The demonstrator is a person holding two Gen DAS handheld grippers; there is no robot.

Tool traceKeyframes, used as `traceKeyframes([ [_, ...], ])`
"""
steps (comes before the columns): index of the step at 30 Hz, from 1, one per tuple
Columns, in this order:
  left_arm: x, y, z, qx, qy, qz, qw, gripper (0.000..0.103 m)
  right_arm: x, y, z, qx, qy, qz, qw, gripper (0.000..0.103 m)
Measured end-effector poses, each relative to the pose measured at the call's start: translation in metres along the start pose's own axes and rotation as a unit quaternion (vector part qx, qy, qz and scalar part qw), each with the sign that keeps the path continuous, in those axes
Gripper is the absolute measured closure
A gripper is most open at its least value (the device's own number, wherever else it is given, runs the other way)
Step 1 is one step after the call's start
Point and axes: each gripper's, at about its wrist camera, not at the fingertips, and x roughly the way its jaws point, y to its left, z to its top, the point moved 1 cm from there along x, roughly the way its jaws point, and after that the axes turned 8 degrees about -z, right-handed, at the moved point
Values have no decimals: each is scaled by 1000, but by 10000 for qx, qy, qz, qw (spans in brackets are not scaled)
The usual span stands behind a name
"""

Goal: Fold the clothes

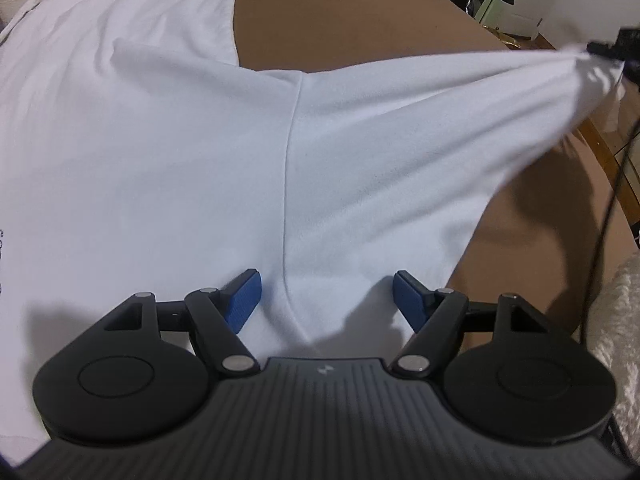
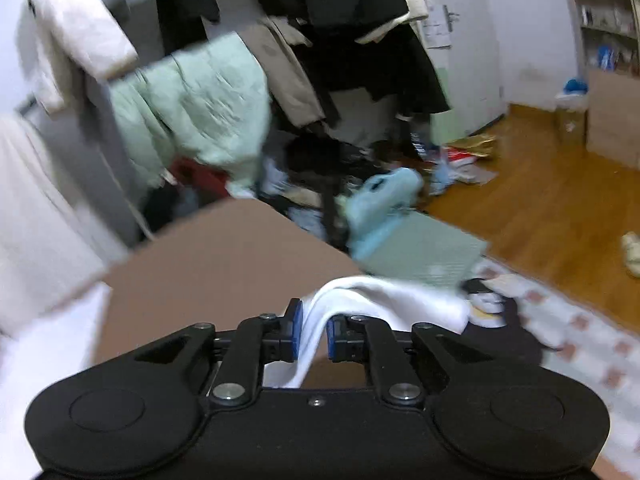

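A white T-shirt [image 1: 160, 160] lies spread on a brown table [image 1: 340, 12]. Its sleeve [image 1: 460, 112] is pulled up and out to the right, off the surface. My right gripper [image 1: 604, 50] holds the sleeve's end at the far right of the left wrist view. In the right wrist view my right gripper [image 2: 312, 334] is shut on a bunched fold of the white sleeve [image 2: 380, 300], which spills over its right finger. My left gripper [image 1: 326, 300] hovers open just above the shirt near the shoulder seam [image 1: 286, 200], its blue pads [image 1: 244, 300] wide apart with nothing between them.
Beyond the brown table [image 2: 224, 256] hang coats and a pale green jacket [image 2: 200, 108]. Clutter and a light blue item [image 2: 384, 200] lie on the wooden floor [image 2: 540, 200]. A patterned rug [image 2: 580, 340] is at the right. A fluffy white fabric [image 1: 616, 340] sits at the table's right edge.
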Motion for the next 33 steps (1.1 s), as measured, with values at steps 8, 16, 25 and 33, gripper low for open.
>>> traceKeyframes([
  [8, -6, -11, -11, 746, -214, -90, 9969, 30, 51, -83, -16, 1379, 746, 258, 9873, 80],
  [16, 5, -22, -13, 1153, -195, 288, 9927, 43, 63, -105, -52, 2301, 1115, 1136, 9601, 57],
  [25, -52, -5, -8, 617, -708, 134, 9955, 100, 65, -71, -41, 941, 771, 206, 9924, 97],
  [33, -48, 18, -28, 291, 14, -240, 9993, 98, 36, -68, -53, -200, 706, -468, 9962, 94],
])
